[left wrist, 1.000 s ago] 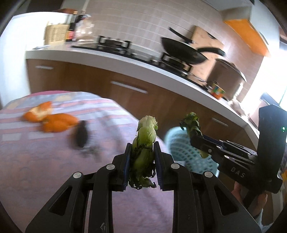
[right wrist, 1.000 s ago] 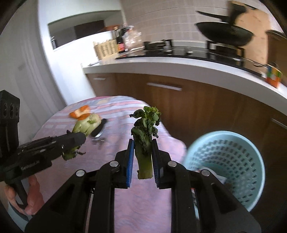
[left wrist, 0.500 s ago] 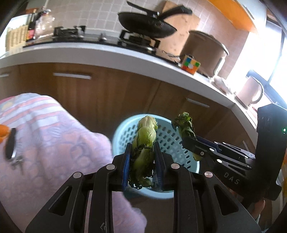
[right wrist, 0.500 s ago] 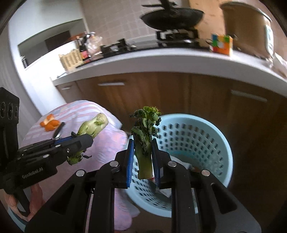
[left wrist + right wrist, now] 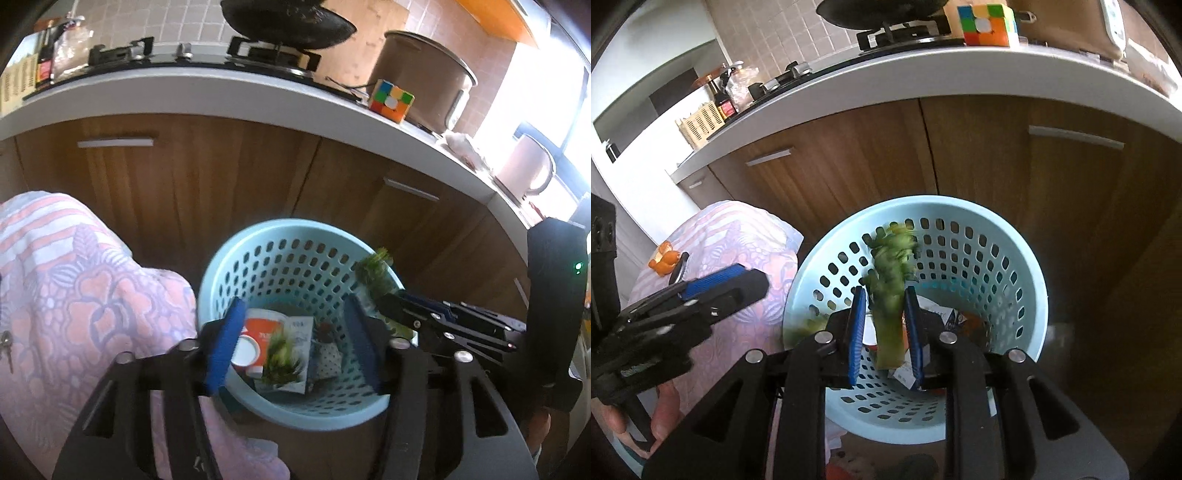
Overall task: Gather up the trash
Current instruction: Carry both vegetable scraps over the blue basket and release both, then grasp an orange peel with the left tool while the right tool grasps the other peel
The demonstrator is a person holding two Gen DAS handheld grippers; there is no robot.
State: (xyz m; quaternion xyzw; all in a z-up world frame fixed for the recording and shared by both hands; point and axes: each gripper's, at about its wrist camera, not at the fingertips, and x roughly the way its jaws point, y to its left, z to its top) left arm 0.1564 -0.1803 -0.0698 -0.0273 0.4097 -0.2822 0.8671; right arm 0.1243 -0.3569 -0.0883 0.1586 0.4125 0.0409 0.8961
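Observation:
A light blue perforated waste basket [image 5: 258, 258] stands on the floor by the wooden cabinets. My left gripper [image 5: 291, 343] is open above it, and the pale green vegetable scrap [image 5: 282, 356], blurred, lies inside on a red and white packet [image 5: 255, 339]. My right gripper [image 5: 884, 332] hangs over the basket [image 5: 997, 258] with its jaws parted a little. The green leafy stalk [image 5: 892, 284] between them is blurred and looks loose. In the left wrist view the right gripper [image 5: 388, 302] still shows the stalk [image 5: 375, 271] at its tip.
A table under a pink and purple floral cloth [image 5: 74, 302] lies left of the basket. Orange peel [image 5: 663, 258] and a dark object [image 5: 679, 267] rest on it. A white counter [image 5: 221, 92] above holds a stove, a wok, a puzzle cube [image 5: 391, 99] and a pot.
Both grippers swung from the table to above the basket. The left gripper opened and its vegetable scrap dropped into the basket. The right jaws have parted around the stalk.

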